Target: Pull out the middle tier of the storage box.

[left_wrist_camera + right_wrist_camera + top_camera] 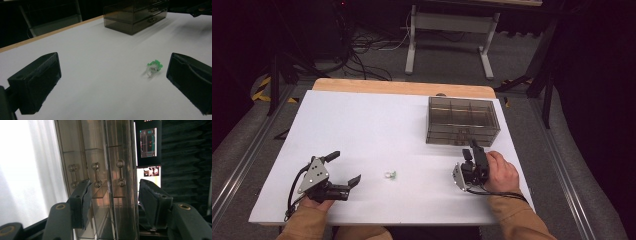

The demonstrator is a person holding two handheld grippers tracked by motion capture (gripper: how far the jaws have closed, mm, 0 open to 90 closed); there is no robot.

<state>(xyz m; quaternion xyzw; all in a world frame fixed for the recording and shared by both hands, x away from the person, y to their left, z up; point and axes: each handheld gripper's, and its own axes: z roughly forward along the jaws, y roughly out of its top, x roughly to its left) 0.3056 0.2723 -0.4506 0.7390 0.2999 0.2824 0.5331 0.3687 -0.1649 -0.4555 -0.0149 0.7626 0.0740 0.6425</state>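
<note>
The counter (pixel 362 125) has a smooth matte white top. At its far right stands a smoky translucent plastic drawer box (pixel 462 120) with small barbell-shaped handles (pixel 96 173). The right hand-held gripper (pixel 472 146), rolled sideways just before the box, holds its padded black jaws apart around the handles without touching. Well left of the box, the left hand-held gripper (pixel 346 167) is wide open and empty. Between the two lies a tiny green-and-clear plastic ring (pixel 153 68).

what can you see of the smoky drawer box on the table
The drawer box is a low rectangular organiser of smoky, see-through plastic, open-topped compartments above and shallow drawers stacked below. Each drawer front carries a small clear dumbbell-shaped handle. The drawers look closed. It stands upright at the far right of the white table, drawer fronts facing the person. The right gripper is at its front, jaws apart around the handles, not clearly touching.
</note>
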